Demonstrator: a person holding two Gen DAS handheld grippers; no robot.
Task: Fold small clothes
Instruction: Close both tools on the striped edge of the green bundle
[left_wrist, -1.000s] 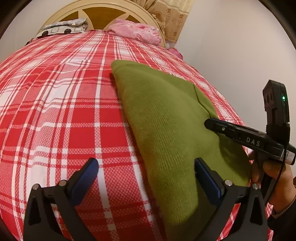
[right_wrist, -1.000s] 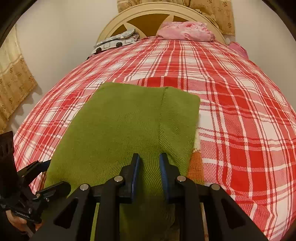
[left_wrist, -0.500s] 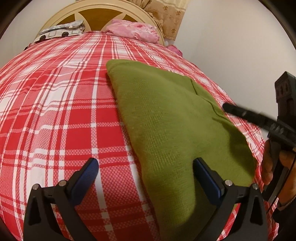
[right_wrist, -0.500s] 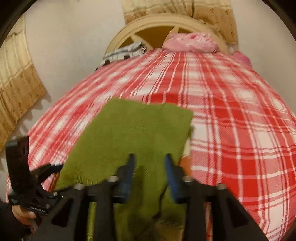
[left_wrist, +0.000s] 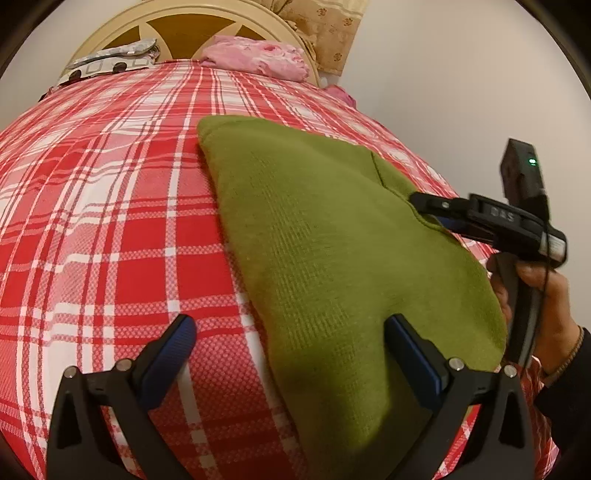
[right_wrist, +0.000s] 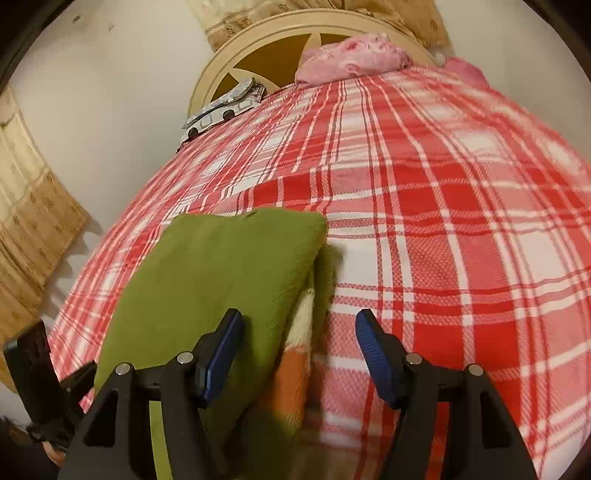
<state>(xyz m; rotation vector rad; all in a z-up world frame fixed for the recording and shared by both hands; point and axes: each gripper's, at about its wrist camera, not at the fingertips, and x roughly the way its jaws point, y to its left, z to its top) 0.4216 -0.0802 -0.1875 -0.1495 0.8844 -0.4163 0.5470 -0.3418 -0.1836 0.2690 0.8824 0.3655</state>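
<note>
Green garment (left_wrist: 332, 258) partly hidden behind both claws (left_wrist: 288, 347) (right_wrist: 299, 350); both gape, empty.

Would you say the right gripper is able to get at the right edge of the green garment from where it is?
Probably yes: the right gripper is open, straddling the green garment edge, with nothing between.

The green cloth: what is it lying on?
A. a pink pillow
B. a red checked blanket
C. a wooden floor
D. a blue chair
B: the green cloth lies flat on the red checked blanket that covers the bed.
</note>
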